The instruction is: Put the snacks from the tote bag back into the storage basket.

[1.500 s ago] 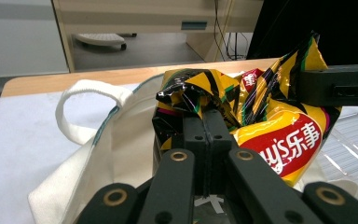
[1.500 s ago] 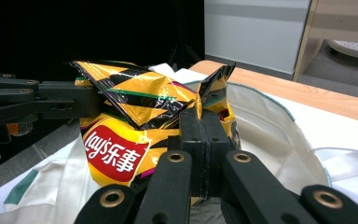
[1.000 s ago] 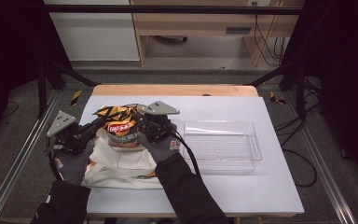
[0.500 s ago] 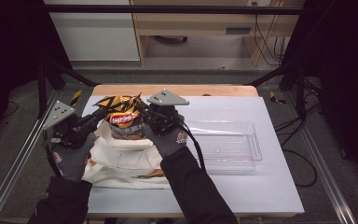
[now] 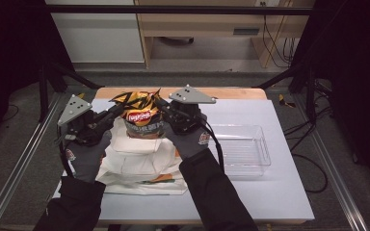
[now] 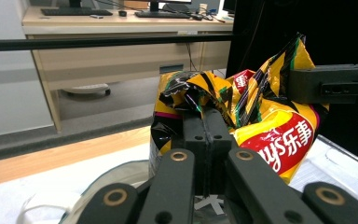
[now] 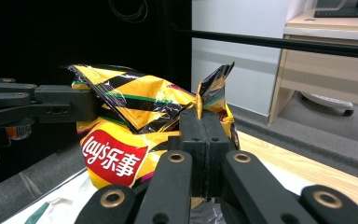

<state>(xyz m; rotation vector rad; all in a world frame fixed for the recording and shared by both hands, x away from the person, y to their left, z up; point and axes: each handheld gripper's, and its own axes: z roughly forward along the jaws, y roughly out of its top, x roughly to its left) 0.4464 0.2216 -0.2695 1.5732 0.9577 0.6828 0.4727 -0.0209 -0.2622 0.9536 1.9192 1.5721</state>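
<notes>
Firmly pinched between the closed black jaws of the left gripper (image 6: pixel 204 122) and right gripper (image 7: pixel 204 126) is the crinkled top of a glossy yellow foil chip bag (image 5: pixel 139 113), held up from either side; beneath it a soft white cloth bag (image 5: pixel 142 163) lies rumpled on the white table (image 5: pixel 270 197); a clear ribbed plastic tray (image 5: pixel 243 151) sits just beside.

clear tray (image 5: pixel 243 149) blocks right; table (image 5: pixel 289 202) front seemingly free.
</notes>
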